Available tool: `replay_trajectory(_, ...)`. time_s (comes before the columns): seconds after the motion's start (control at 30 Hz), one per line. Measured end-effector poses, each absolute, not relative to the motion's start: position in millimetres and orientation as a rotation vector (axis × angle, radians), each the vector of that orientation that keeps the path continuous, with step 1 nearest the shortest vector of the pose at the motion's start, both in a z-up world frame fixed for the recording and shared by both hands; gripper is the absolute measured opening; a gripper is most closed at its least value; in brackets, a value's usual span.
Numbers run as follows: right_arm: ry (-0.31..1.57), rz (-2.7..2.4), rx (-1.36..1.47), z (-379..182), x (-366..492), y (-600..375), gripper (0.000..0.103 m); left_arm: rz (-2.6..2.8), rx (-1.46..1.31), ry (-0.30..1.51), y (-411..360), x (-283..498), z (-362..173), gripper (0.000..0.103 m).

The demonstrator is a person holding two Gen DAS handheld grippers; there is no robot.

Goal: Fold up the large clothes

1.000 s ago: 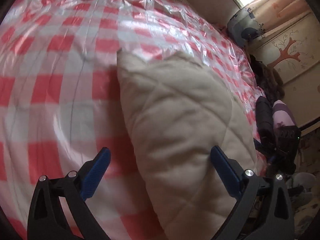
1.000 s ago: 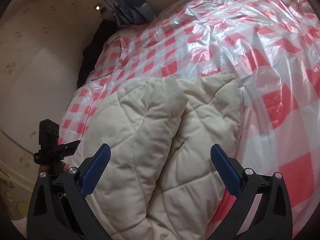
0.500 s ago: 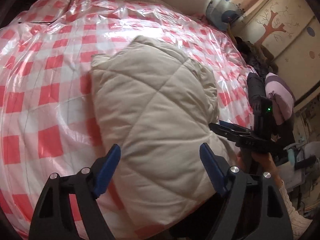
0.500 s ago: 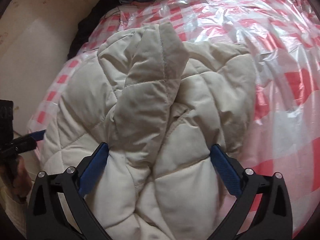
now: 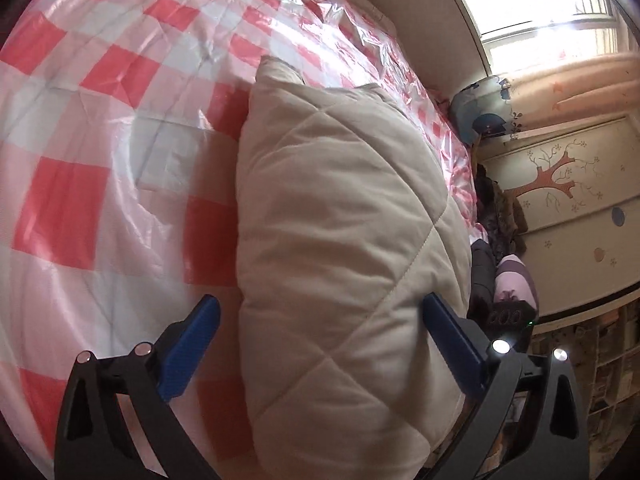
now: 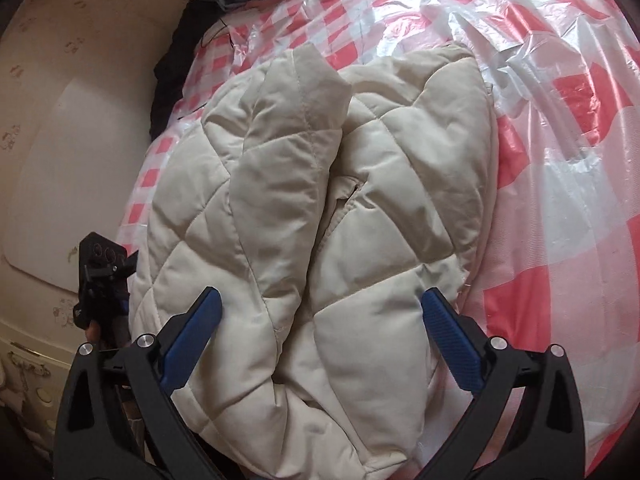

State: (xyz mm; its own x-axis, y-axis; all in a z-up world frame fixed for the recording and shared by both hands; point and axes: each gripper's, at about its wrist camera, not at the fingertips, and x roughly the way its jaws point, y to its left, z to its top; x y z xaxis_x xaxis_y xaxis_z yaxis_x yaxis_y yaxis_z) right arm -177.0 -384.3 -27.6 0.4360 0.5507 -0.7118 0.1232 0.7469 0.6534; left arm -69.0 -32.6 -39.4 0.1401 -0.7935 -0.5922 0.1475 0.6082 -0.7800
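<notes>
A cream quilted jacket (image 5: 344,240) lies folded into a thick bundle on the bed's red-and-white checked plastic sheet (image 5: 100,160). My left gripper (image 5: 320,344) hovers low over the bundle's near end. Its jaws are opening, with the jacket's edge between the blue fingers (image 5: 192,344) but clear of the pads. In the right wrist view the jacket (image 6: 320,200) shows a sleeve folded along its top. My right gripper (image 6: 320,336) stands open above its near end, pads off the fabric. The other gripper (image 6: 102,276) shows beside the jacket's left side.
A wall with a tree decal (image 5: 560,176) and a pile of dark clothes (image 5: 496,216) border the bed on one side. A blue-patterned bag (image 5: 480,112) sits near the window. Dark garments (image 6: 172,64) lie at the bed's far corner by the cream wall.
The left gripper pulled back and narrowed half a second ago, then came close to the jacket again with its jaws wide. The right gripper moved in over the jacket.
</notes>
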Motion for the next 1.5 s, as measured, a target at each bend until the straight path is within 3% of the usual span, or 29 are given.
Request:
replay_trajectory(0.1,1.101,0.278,0.730,-32,-173,-376,0.097,-0.822,-0.568,1.298,-57,-68,-41,0.097)
replay_trajectory(0.2,1.075,0.303,0.766,-39,-169,-370,0.097,-0.826,-0.328,1.212,-78,-88,-17,0.095)
replay_trajectory(0.27,1.058,0.319,0.789,-41,-166,-366,0.097,-0.798,-0.199,1.123,-87,-108,2,0.088)
replay_trajectory(0.37,1.042,0.372,0.820,-40,-159,-350,0.097,-0.734,-0.108,1.019,-81,-128,25,0.083)
replay_trajectory(0.53,1.053,0.496,0.822,-40,-132,-287,0.097,-0.580,-0.015,0.922,-41,-145,54,0.082)
replay_trajectory(0.73,1.071,0.616,0.778,-41,-90,-193,0.097,-0.357,-0.026,0.890,31,-148,59,0.083)
replay_trajectory(0.93,1.106,0.588,0.579,-45,-62,-135,0.097,-0.268,-0.178,0.933,94,-134,18,0.085)
replay_trajectory(1.13,1.139,0.479,0.415,-26,-67,-142,0.097,-0.284,-0.165,0.868,100,-142,7,0.090)
replay_trajectory(1.37,0.817,0.470,0.378,45,-74,-112,0.097,-0.275,-0.142,0.833,101,-146,6,0.091)
replay_trajectory(1.5,0.901,0.404,0.358,-1,-39,-81,0.097,-0.275,-0.136,0.826,101,-148,7,0.091)
